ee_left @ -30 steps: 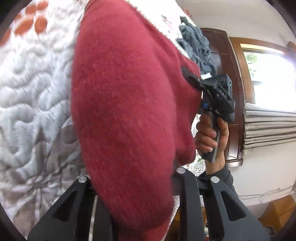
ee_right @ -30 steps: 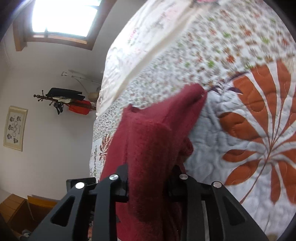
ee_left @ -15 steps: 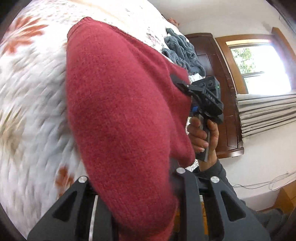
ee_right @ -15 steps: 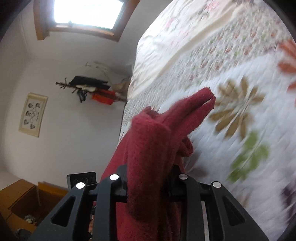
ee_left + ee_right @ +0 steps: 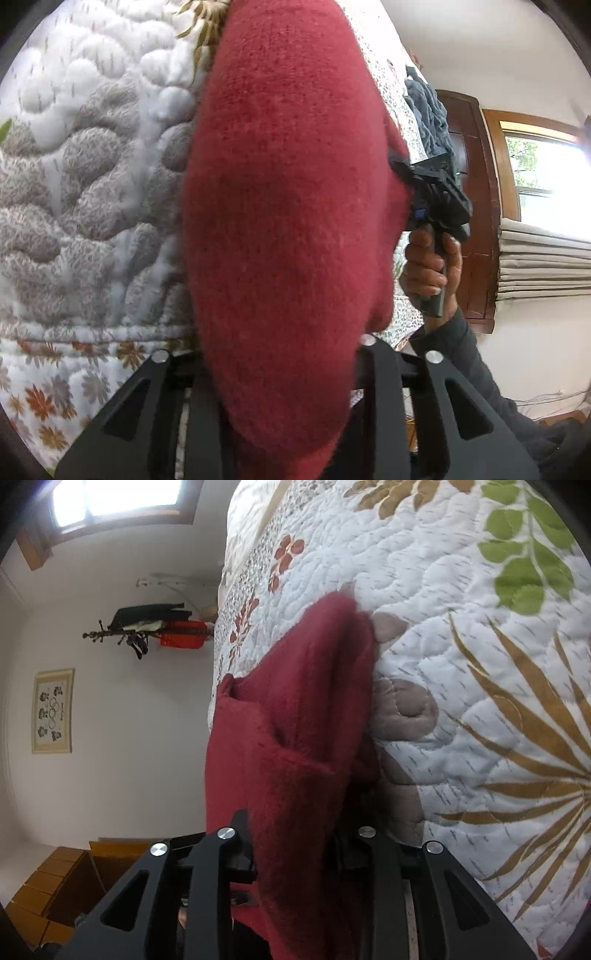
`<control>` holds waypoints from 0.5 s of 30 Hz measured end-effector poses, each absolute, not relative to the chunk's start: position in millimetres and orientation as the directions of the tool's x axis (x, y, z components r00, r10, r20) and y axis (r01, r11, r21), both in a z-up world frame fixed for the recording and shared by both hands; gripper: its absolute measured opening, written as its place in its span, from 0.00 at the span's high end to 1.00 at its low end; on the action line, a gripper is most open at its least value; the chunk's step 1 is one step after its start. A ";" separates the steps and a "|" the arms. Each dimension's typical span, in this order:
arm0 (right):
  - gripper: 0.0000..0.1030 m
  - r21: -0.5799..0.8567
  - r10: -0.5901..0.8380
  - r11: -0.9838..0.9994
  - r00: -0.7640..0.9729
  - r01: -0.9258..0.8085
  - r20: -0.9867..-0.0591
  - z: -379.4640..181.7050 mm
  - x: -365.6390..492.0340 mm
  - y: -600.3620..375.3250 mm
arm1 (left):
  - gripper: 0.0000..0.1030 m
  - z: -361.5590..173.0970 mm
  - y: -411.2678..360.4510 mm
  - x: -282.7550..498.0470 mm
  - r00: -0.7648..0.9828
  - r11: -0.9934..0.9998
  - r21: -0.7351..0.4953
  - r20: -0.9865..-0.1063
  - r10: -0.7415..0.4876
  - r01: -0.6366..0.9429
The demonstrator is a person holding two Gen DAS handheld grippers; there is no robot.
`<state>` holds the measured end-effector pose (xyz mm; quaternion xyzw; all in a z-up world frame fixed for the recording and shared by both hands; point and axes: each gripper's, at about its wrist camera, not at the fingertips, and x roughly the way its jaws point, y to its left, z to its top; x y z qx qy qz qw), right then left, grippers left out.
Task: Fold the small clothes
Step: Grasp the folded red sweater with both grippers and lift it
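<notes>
Quilt (image 5: 480,635) covers the bed: white, stitched in puffy swirls, printed with green leaves, tan palm fronds and small rust flowers; a flowered border strip runs along its near edge in the left wrist view.

Red sweater (image 5: 288,229), fuzzy knit, held up over the quilt between both grippers, filling the middle of each view. In the right wrist view its far end droops to the quilt surface; contact cannot be told for sure.

Left gripper (image 5: 280,369): fingers clenched on the sweater's near end, cloth bulging out between them.

Right gripper (image 5: 295,849): fingers likewise clamped on a bunched fold of sweater. From the left wrist view this same gripper bites the sweater's right edge, a hand (image 5: 430,269) in a dark sleeve wrapped round its handle.

Blue-grey cloth (image 5: 428,110) heaped at the quilt's far edge.

Framed picture (image 5: 51,710) on the white wall.
</notes>
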<state>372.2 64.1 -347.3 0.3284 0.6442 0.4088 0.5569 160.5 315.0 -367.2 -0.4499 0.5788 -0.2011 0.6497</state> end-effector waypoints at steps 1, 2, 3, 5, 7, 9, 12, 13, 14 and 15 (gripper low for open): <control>0.67 0.889 0.874 0.456 -0.172 -0.037 -0.455 -344.9 373.3 65.7 | 0.66 -368.4 317.6 159.2 0.248 0.516 -0.813 -0.577 -0.778 -0.270; 0.57 0.885 0.870 0.463 -0.171 -0.038 -0.462 -340.8 374.7 67.2 | 0.60 -366.4 320.7 157.3 0.248 0.526 -0.805 -0.588 -0.770 -0.273; 0.46 0.874 0.863 0.484 -0.145 -0.042 -0.484 -332.6 376.6 62.7 | 0.52 -361.7 325.4 154.2 0.248 0.547 -0.791 -0.607 -0.755 -0.272; 0.38 0.874 0.872 0.482 -0.067 -0.058 -0.485 -315.1 374.0 45.8 | 0.41 -342.4 341.8 142.5 0.267 0.641 -0.717 -0.697 -0.665 -0.275; 0.38 0.887 0.889 0.457 -0.003 -0.072 -0.458 -301.7 367.3 25.5 | 0.36 -313.2 358.8 128.2 0.333 0.722 -0.636 -0.766 -0.550 -0.273; 0.38 0.888 0.891 0.453 0.025 -0.076 -0.452 -293.6 355.0 14.9 | 0.36 -285.3 365.3 116.2 0.406 0.753 -0.612 -0.769 -0.494 -0.244; 0.47 0.868 0.874 0.483 0.002 -0.113 -0.486 -295.3 339.0 22.9 | 0.37 -257.8 349.1 111.2 0.455 0.744 -0.657 -0.704 -0.545 -0.125; 0.52 0.857 0.863 0.499 -0.008 -0.126 -0.504 -297.5 335.4 28.8 | 0.39 -258.3 337.0 113.5 0.439 0.723 -0.687 -0.675 -0.593 -0.079; 0.68 0.843 0.849 0.521 -0.013 -0.135 -0.528 -300.9 332.5 34.8 | 0.42 -265.3 324.9 118.4 0.410 0.700 -0.712 -0.655 -0.635 -0.051; 0.87 0.824 0.832 0.548 -0.012 -0.144 -0.555 -304.4 333.3 35.2 | 0.46 -272.3 317.2 125.6 0.391 0.689 -0.723 -0.648 -0.653 -0.047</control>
